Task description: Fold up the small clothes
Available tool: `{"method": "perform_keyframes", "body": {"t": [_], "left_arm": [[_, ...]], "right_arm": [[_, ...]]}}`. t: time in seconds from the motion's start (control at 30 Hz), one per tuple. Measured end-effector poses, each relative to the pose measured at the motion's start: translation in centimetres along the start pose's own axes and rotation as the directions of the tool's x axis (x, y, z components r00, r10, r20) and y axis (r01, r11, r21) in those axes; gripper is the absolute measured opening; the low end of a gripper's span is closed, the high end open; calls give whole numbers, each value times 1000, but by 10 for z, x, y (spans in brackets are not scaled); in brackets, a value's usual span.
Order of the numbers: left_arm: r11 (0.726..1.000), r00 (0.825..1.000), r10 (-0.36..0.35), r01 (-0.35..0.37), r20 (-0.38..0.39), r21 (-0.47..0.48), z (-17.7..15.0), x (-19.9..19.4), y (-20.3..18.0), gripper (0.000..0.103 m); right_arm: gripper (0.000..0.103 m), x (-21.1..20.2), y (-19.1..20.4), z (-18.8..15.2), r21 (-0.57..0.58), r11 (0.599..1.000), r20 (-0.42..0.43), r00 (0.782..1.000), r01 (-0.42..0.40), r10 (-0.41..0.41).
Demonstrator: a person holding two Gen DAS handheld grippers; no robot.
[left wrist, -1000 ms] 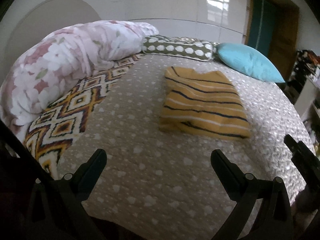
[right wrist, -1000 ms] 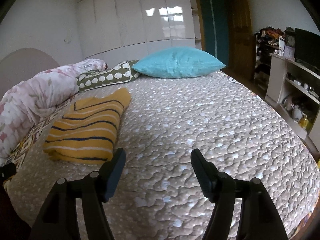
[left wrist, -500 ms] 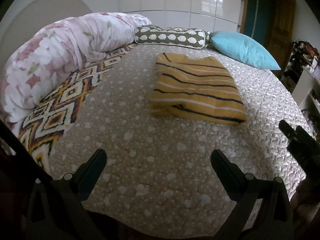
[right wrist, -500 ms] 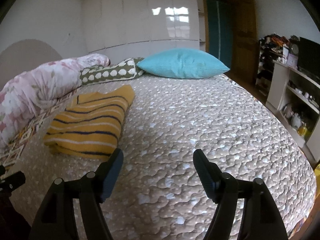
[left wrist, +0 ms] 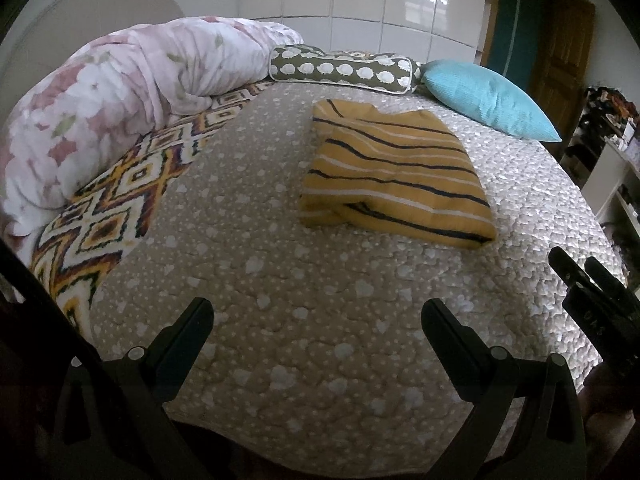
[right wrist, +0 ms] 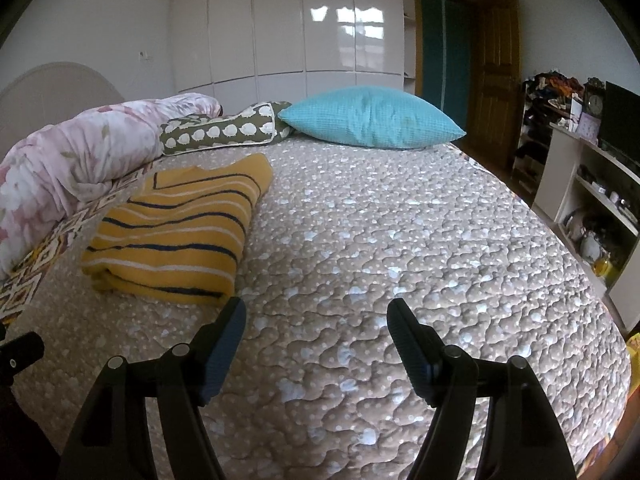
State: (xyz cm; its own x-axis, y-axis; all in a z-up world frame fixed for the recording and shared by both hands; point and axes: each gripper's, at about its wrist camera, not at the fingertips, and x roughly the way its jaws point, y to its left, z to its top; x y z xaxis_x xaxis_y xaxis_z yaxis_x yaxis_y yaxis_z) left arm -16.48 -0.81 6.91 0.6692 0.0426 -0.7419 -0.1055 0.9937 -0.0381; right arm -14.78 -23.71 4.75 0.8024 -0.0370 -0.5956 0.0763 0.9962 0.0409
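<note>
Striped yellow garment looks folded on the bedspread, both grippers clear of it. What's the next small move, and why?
Probably nothing more on this piece: pull both grippers back. The striped yellow garment lies as a compact folded rectangle on the bedspread, and the left gripper and right gripper are open, empty and short of it. If tidying, nudge the slightly rumpled near corner flat.
</note>
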Motion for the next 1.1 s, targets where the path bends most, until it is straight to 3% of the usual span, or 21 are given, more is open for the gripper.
{"method": "perform_keyframes", "body": {"t": [1.1], "left_arm": [[1000, 1000, -10, 10, -23, 19, -7, 5, -7, 103]], "right_arm": [[80, 2, -4, -5, 1, 1000, -6, 1000, 7, -7]]}}
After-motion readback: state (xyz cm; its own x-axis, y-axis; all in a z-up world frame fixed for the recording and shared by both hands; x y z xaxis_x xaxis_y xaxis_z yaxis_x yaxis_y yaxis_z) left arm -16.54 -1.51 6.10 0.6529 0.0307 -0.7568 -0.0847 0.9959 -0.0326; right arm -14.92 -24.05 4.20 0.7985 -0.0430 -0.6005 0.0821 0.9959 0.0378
